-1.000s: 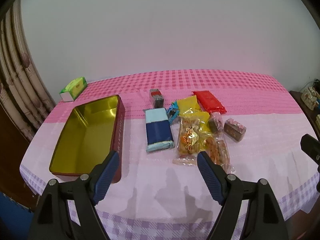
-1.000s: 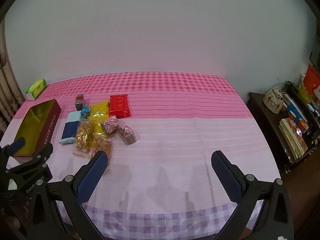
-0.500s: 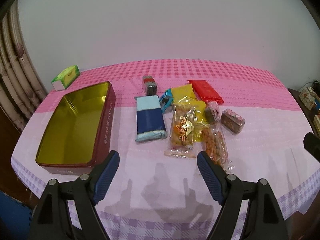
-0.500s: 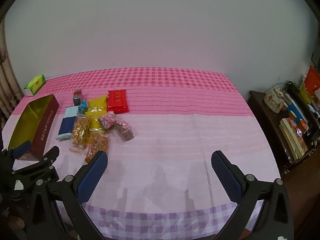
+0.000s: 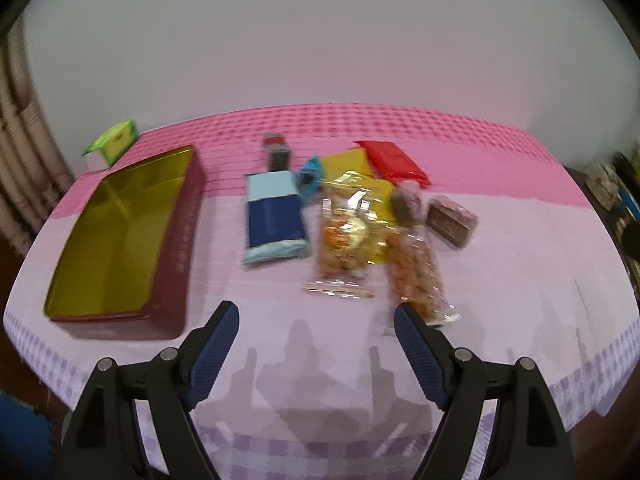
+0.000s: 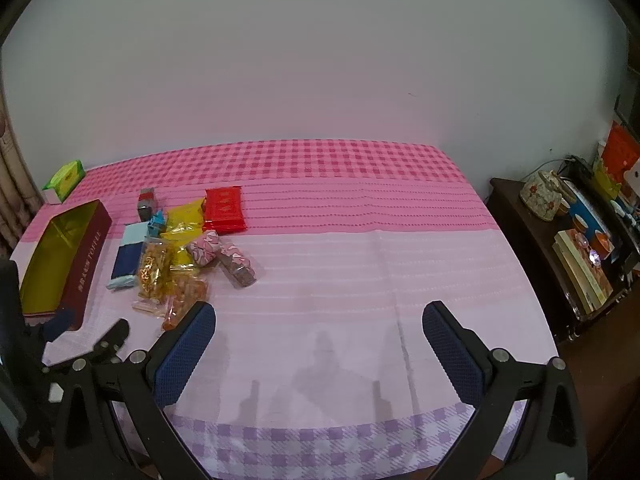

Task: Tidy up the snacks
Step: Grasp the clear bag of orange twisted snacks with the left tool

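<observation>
An open dark red tin (image 5: pixel 120 236) (image 6: pixel 60 256) with a gold inside lies empty at the table's left. A heap of snacks sits beside it: a blue packet (image 5: pixel 274 216) (image 6: pixel 128 256), clear bags of orange snacks (image 5: pixel 344 236) (image 6: pixel 154 268), a yellow packet (image 5: pixel 348 164) (image 6: pixel 186 216), a red packet (image 5: pixel 394 160) (image 6: pixel 224 210) and small brown wrapped blocks (image 5: pixel 452 218) (image 6: pixel 238 266). My left gripper (image 5: pixel 316 316) hovers open above the near table edge, short of the heap. My right gripper (image 6: pixel 318 320) is open over bare cloth right of the heap.
A green tissue box (image 5: pixel 114 142) (image 6: pixel 64 178) stands at the back left corner. The pink checked tablecloth (image 6: pixel 360 264) covers the table. A dark side cabinet (image 6: pixel 560 240) with a teapot, books and cups stands to the right. A curtain hangs at far left.
The left gripper has moved forward and left toward the tin and heap, which now look larger. The right gripper has edged forward slightly. Both stay open.
</observation>
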The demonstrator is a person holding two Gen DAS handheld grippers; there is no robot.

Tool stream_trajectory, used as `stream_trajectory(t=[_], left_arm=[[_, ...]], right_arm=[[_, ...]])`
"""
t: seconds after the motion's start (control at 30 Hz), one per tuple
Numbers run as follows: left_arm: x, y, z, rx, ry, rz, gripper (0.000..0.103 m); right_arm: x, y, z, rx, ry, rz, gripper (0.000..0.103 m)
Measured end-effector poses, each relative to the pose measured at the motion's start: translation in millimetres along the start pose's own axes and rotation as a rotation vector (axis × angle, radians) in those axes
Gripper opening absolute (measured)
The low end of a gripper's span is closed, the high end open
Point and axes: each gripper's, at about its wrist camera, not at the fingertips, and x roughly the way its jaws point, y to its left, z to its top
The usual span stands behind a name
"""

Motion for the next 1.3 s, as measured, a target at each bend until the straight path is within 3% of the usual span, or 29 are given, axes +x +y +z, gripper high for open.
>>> stream_trajectory(t=[0.23,0.6,0.9,1.0,1.13,1.3], left_arm=[[20,-29,3,0.024,0.003,-0.089,0.082],[69,-57,15,0.012,0.071,-0.093,0.082],[77,-58,16,0.022,0.066,-0.072,0.081],[75,-60,15,0.021,0.06,-0.072,0.071],[72,-65,16,0.036,0.06,-0.081,0.041],[68,-66,13,0.044,0.072,-0.096,0.04]], right_arm=[[10,-5,-2,0.002,0.017,-0.016,0.103],[27,-13,-3,0.021,0.047,-0.03,0.103],[34,-16,-6,0.025,0.068,-0.026,0.103],[35,-15,-8,0.021,0.075,-0.024,0.103],[34,-15,-7,0.019,0.072,-0.024,0.103],[30,-14,-7,0.018,0.06,-0.024,0.103]])
